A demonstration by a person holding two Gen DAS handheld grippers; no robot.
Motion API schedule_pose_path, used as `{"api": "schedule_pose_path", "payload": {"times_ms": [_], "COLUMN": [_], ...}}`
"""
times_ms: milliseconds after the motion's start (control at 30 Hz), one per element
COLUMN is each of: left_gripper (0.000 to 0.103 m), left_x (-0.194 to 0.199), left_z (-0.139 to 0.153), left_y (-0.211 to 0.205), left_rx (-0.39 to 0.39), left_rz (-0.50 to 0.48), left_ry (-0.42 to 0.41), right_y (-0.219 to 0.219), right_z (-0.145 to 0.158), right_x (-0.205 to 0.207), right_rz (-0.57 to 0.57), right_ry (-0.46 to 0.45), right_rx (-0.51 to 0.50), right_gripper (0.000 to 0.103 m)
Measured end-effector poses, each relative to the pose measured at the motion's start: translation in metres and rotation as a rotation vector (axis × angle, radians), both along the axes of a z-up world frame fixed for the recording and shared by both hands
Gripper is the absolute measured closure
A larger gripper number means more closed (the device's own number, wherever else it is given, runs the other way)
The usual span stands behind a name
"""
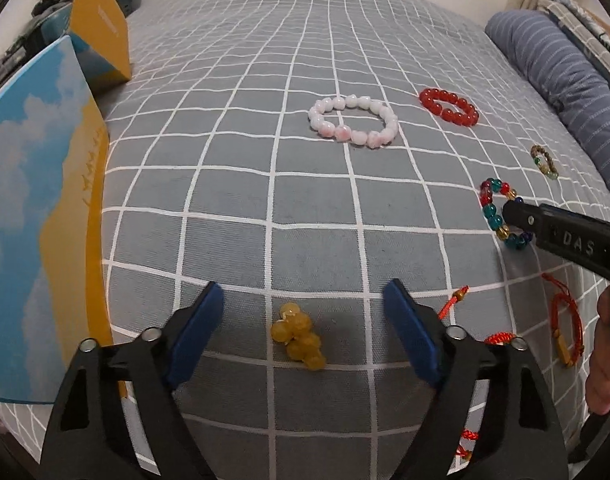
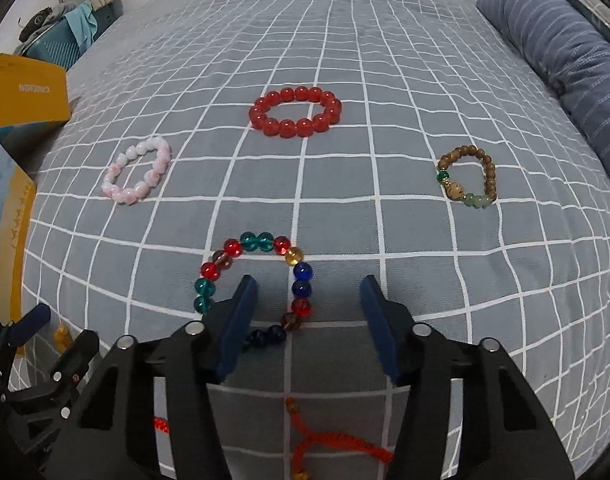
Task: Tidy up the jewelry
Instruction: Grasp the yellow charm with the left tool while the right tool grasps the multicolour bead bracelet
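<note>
Several bracelets lie on a grey checked bed sheet (image 1: 265, 160). My left gripper (image 1: 303, 304) is open and empty, its blue pads either side of a bunched yellow bead bracelet (image 1: 299, 338). My right gripper (image 2: 309, 300) is open over the near part of a multicoloured glass bead bracelet (image 2: 241, 246), whose right side lies between the pads; it also shows in the left wrist view (image 1: 490, 208). Farther off lie a pink-white bracelet (image 1: 353, 120), a red bead bracelet (image 2: 295, 112) and a brown wooden bracelet with green beads (image 2: 469, 176).
Red cord bracelets (image 2: 333, 446) lie near the front (image 1: 565, 324). A blue-and-yellow box (image 1: 37, 220) stands at the left with a yellow lid (image 1: 101, 32) behind it. A blue striped pillow (image 2: 565, 60) lies at the right.
</note>
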State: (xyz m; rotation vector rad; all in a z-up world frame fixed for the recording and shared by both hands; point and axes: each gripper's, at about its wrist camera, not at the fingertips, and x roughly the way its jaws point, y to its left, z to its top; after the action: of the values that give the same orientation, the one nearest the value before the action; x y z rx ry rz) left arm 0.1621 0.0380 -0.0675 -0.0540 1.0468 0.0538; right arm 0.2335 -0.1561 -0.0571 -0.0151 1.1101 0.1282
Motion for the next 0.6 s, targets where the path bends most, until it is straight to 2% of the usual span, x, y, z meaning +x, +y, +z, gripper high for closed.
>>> {"api": "schedule_pose_path", "payload": {"times_ms": [67,167,233,333,600], "left_gripper": [0.035,0.054,0.075,0.094,0.094], "left_x": [-0.004,-0.007,-0.006,-0.003,-0.005], "left_z": [0.0,0.002,0.002,0.003,0.007], "left_y": [-0.001,0.002,0.004,0.007,0.011], "left_rx": [-0.002,-0.013,-0.022,-0.035,-0.076], "left_rz": [-0.006,0.002,0.003,0.002,-0.013], "left_ry": [-0.001,-0.005,0.001,0.011,0.008], "right_y": [-0.002,-0.006,-0.004,-0.003,0.003], "right_z": [-0.001,0.0,0.0,0.002,0.009], "right_x": [0.002,0.003,0.003,0.0,-0.005], "right_rz": [-0.007,-0.014,-0.006,-0.005,-0.001], "right_ry": [0.003,0.012,0.013,0.003,-0.022], "right_rx": [0.014,0.03,0.03,0.02,-0.001], "right_gripper": [0.07,0.086,0.094,0.094,0.094]}}
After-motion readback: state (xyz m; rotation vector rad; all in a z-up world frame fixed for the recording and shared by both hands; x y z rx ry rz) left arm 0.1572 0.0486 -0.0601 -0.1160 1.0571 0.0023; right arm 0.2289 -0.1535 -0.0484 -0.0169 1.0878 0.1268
